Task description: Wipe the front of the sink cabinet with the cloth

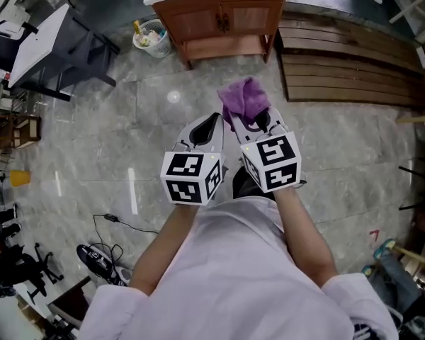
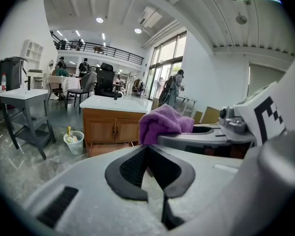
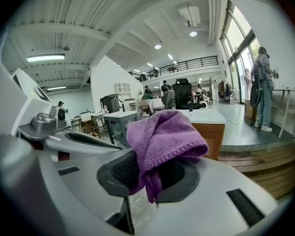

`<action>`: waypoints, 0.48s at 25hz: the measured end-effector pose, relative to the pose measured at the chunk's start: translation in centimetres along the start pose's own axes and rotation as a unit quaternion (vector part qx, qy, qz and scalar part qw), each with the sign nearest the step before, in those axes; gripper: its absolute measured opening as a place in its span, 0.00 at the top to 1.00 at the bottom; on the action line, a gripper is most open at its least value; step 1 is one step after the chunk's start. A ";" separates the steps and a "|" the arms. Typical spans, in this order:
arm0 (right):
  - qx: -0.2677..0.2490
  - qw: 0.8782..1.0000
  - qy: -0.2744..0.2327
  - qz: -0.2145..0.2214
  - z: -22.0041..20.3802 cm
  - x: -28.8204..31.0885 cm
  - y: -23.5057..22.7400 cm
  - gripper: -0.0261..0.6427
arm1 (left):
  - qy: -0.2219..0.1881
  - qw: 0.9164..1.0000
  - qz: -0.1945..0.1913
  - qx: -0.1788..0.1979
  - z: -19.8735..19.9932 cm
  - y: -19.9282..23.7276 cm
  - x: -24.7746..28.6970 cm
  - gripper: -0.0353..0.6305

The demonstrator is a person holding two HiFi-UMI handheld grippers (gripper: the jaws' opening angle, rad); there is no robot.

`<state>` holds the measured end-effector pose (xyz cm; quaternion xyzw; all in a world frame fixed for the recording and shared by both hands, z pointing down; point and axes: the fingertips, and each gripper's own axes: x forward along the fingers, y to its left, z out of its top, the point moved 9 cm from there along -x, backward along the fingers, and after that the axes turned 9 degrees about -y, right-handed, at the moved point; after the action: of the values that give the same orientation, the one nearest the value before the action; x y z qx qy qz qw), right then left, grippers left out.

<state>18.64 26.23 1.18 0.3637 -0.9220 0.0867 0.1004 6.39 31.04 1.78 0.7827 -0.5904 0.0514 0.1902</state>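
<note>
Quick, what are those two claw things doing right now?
The left gripper is closed, empty.
The right gripper is closed on the purple cloth.

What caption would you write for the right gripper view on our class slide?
Right gripper shut on a purple cloth, the wooden sink cabinet standing ahead, not yet reached.

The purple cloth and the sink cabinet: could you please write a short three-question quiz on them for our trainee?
1. Which gripper holds the purple cloth? A) left gripper B) right gripper C) neither
2. True or false: the cloth touches the sink cabinet.
3. Fill in: on the floor beside the cabinet stands a small white ___.
Key: 1 B; the right gripper is shut on it, the left gripper is shut and empty. 2 False; floor lies between them. 3 bin.
</note>
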 end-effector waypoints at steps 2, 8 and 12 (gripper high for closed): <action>0.002 1.000 0.001 0.007 0.5 1.3 -2.1 0.85 | 0.006 1.000 0.000 0.003 0.7 -0.2 2.7 0.94; 0.007 1.000 0.007 0.027 1.4 4.3 -7.2 0.85 | 0.016 1.000 0.014 0.002 2.6 -0.4 8.5 0.94; 0.004 0.999 0.011 0.043 1.4 6.3 -8.2 0.85 | 0.016 0.999 0.031 -0.002 3.3 1.0 10.0 0.94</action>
<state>19.60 15.82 2.07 0.3230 -0.9354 0.0986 0.1049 7.97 20.62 2.01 0.7625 -0.6116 0.0689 0.1996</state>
